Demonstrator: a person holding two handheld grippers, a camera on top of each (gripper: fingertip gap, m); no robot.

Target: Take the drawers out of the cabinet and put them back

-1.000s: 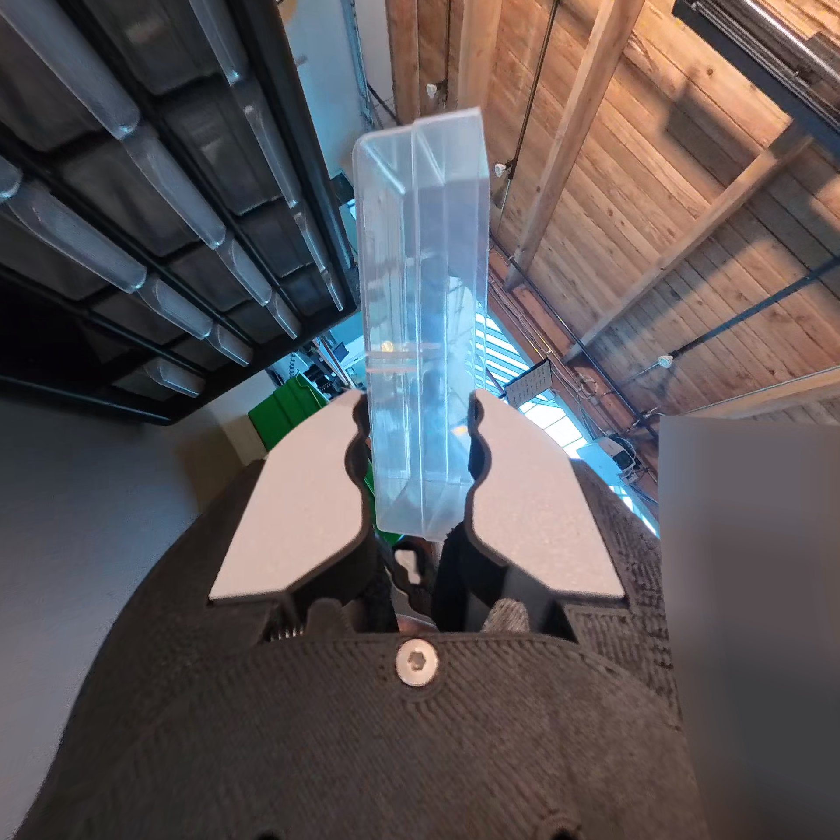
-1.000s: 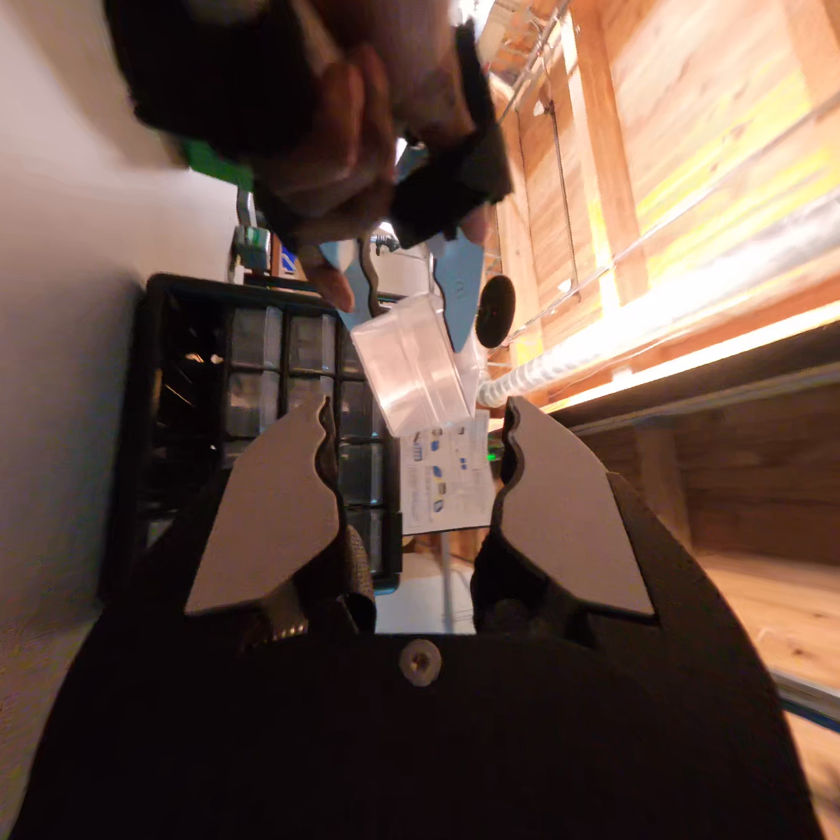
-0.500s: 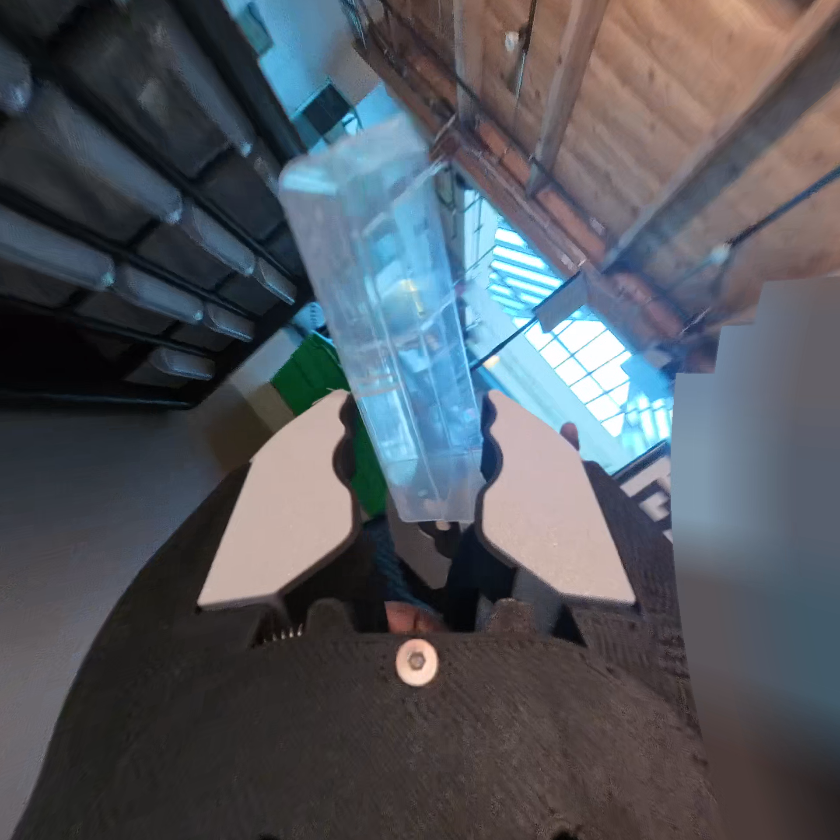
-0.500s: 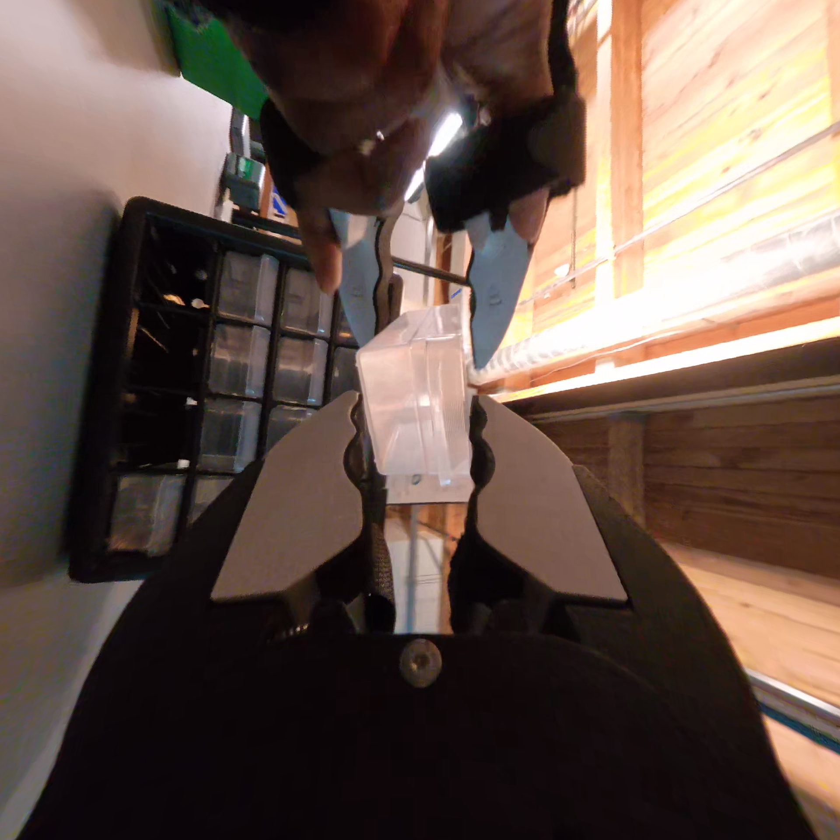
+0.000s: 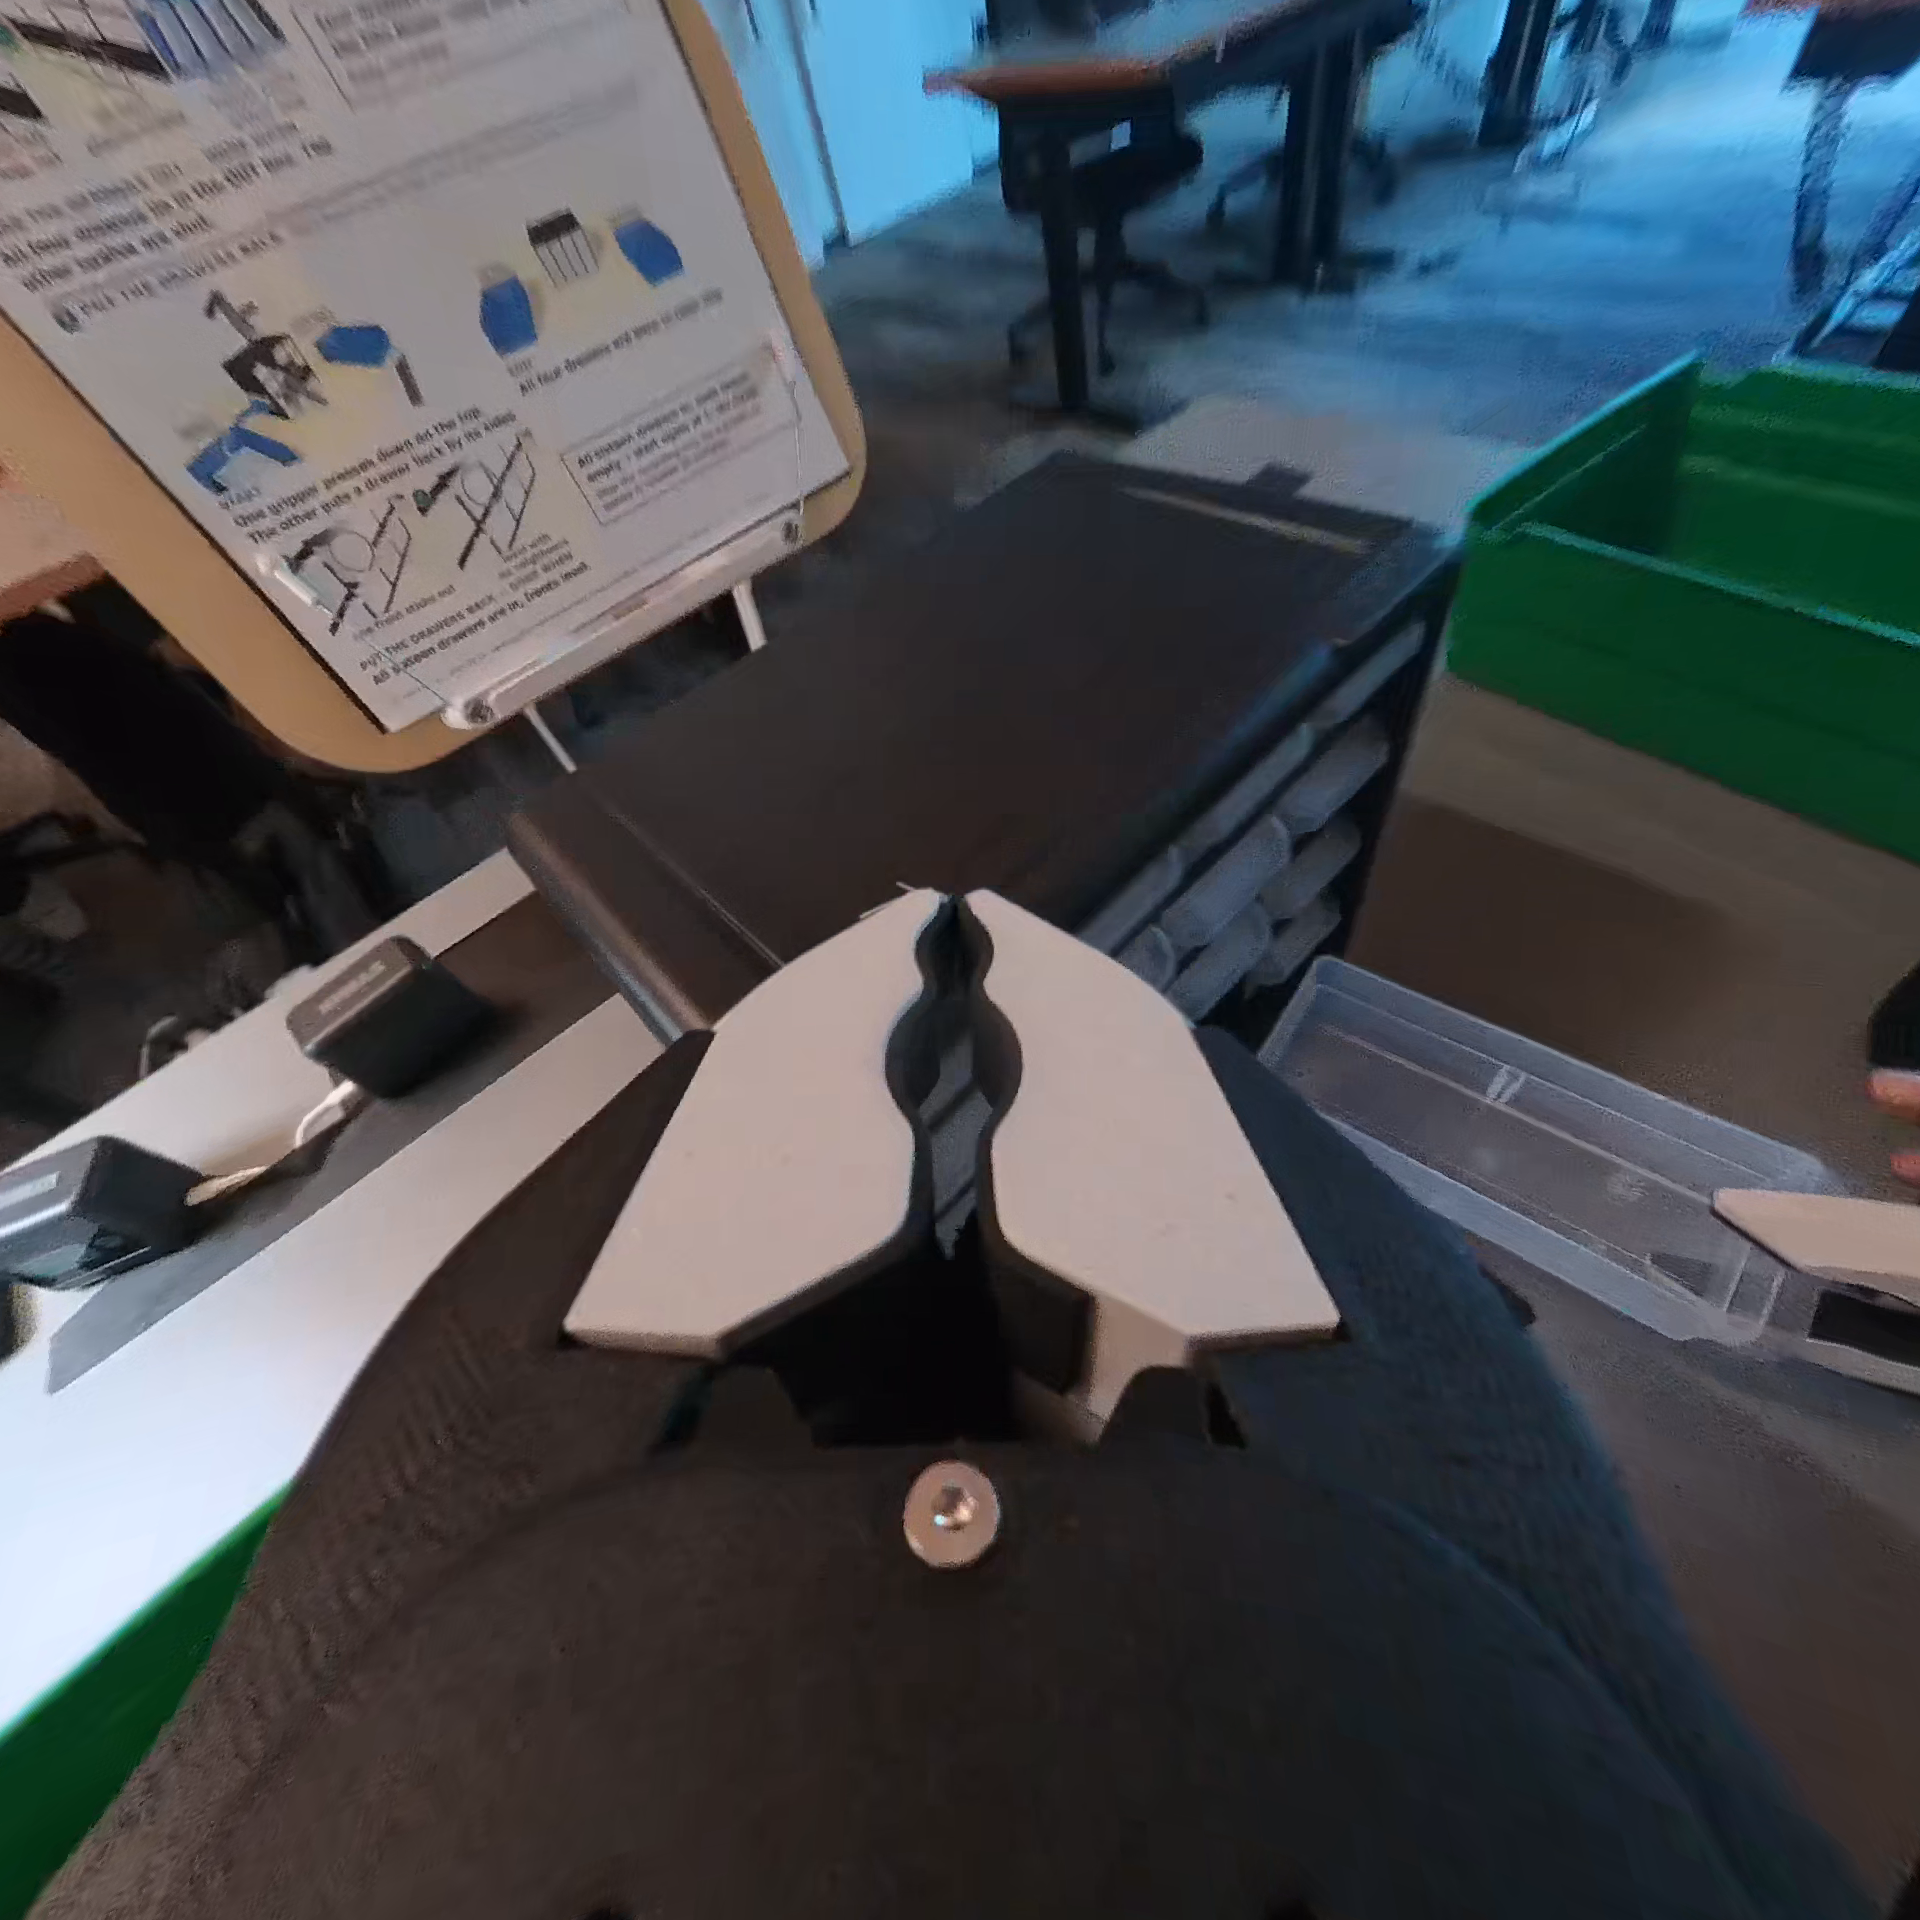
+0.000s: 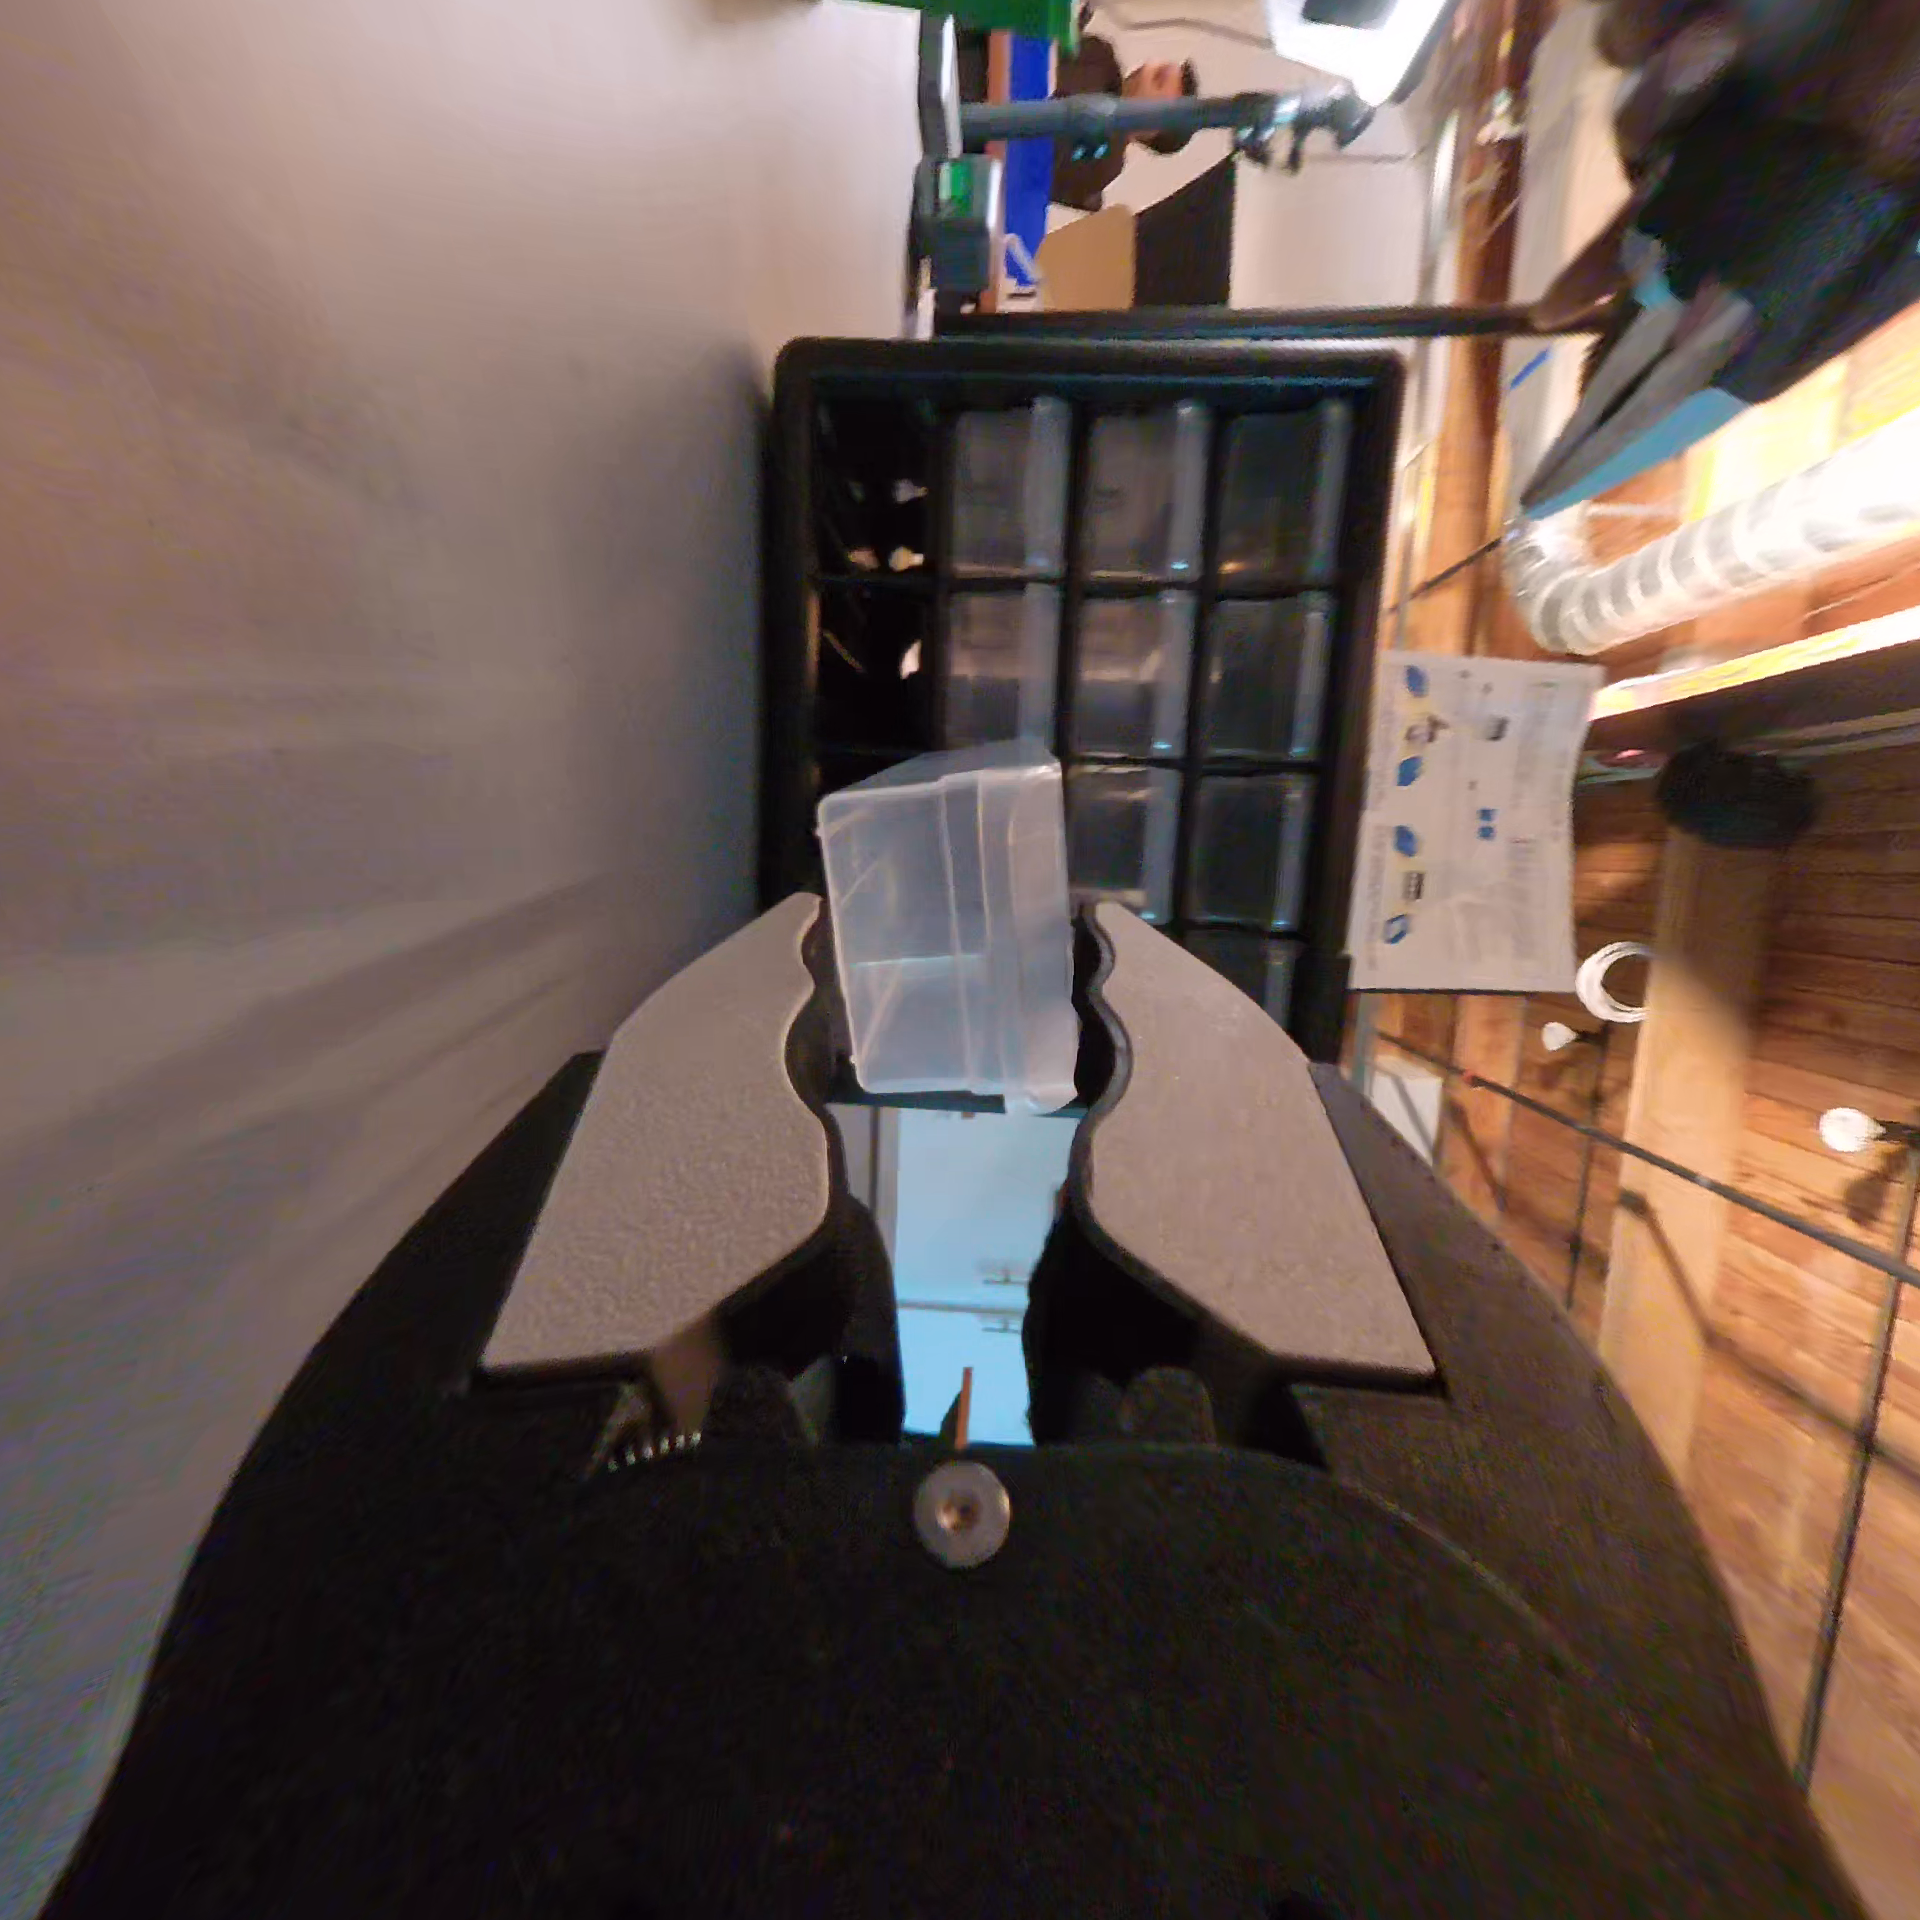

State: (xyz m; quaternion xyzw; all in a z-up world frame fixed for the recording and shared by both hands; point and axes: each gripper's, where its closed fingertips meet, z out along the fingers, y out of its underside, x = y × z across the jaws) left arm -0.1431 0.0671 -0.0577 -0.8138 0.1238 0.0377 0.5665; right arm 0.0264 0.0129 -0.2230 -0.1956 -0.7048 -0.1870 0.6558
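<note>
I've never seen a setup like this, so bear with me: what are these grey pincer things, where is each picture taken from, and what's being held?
There is no robot here. A person holds a hand-operated two-finger gripper in each hand, and each gripper carries a camera looking forward along its fingers.

In the left wrist view, the left gripper is shut and empty, above the black drawer cabinet. An instruction sheet stands behind it, green bins lie to the right, and small black devices rest on the white table.

The right wrist view is turned sideways. The right gripper is clamped on one end of a clear plastic drawer, facing the cabinet front, where one column of slots looks empty.
</note>
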